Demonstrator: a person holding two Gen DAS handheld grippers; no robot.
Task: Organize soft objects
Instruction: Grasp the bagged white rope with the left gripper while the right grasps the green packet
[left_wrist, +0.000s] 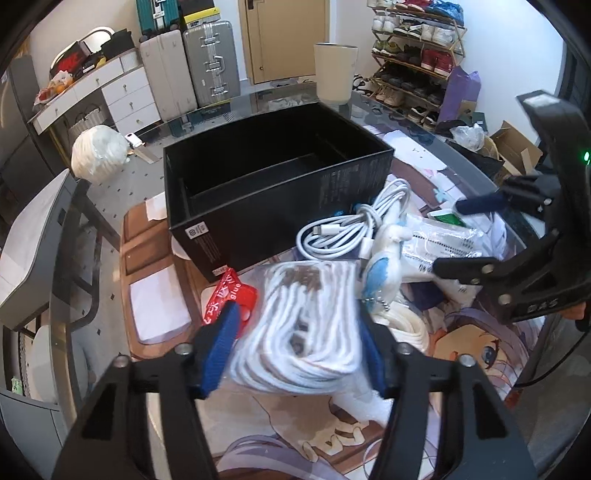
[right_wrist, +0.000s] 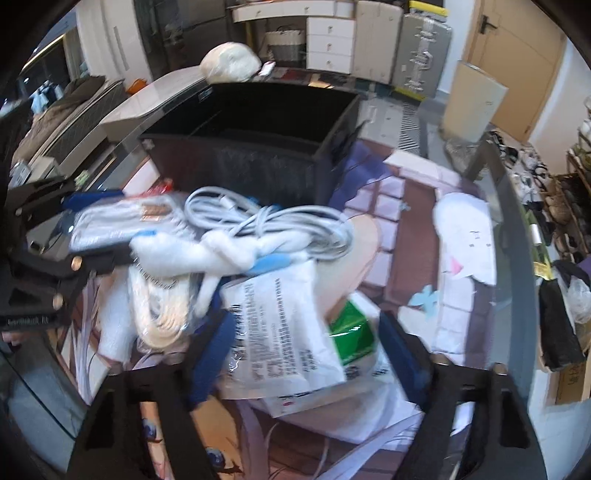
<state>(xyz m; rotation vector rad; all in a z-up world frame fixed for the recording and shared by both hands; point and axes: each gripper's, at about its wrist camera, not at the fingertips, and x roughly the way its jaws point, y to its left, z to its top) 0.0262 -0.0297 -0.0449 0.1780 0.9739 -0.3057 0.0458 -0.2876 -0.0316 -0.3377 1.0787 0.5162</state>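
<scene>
My left gripper is shut on a clear bag of white striped cloth, held just in front of the open black box. My right gripper has its blue pads on either side of a white printed packet lying over a green and white pack; the pads are wide apart and I cannot tell if they grip it. A coiled white cable and a white and blue plush toy lie in the pile beside the box.
An anime-print mat covers the glass table. A red packet lies left of the held bag. A cream bin stands behind the box. Suitcases, a shoe rack and a white bundle are beyond the table.
</scene>
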